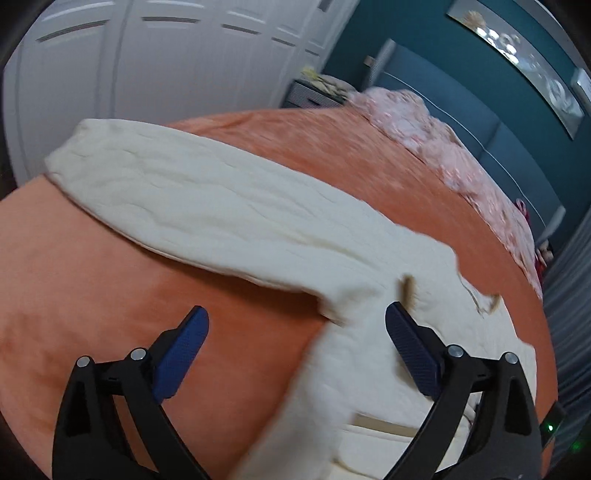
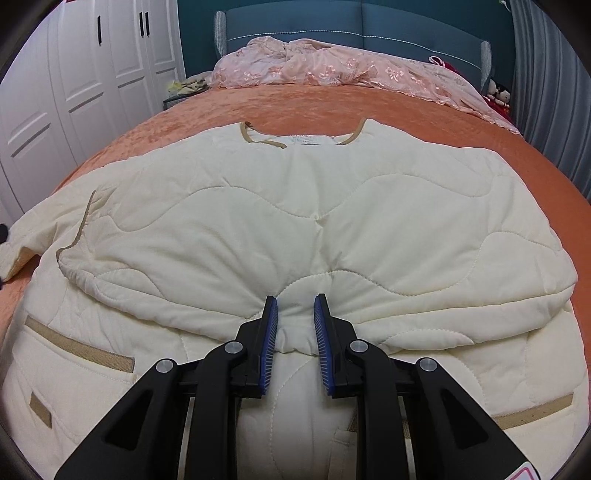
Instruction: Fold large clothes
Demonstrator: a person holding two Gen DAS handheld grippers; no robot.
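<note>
- While the cream quilted jacket [image 2: 295, 229] lies face-up on the orange bedspread [image 2: 207, 107], collar [image 2: 258, 142] far ahead of the right gripper [image 2: 295, 306], one sleeve is already laid across the chest, directly in front of that tool.
- The right gripper is narrowed to a small gap, with a ridge of quilted fabric bunched between its blue pads [image 2: 271, 325]; the cloth puckers toward the jaws, so it appears pinched at the edge of the crossed sleeve.
- The left gripper [image 1: 297, 332] stands wide apart and holds nothing; bedspread and the jacket's side edge show between its fingers, neither touched.
- Ahead and to the left of the left gripper, the other sleeve [image 1: 177, 199] stretches flat and outward over the bedspread, away from the body of the garment.
- Step in hand, as judged: the sleeve-folding stage, with one sleeve in and the second not yet brought over.
- Next move, as judged: the left gripper needs to reach forward to the far cuff [image 1: 81, 144], close on it, and carry it inward across the chest so it lies on the first sleeve without dragging the body askew.
- The pink lace cover [image 2: 325, 70] and blue headboard [image 2: 362, 22] lie far beyond both tools, clear of the work.
</note>
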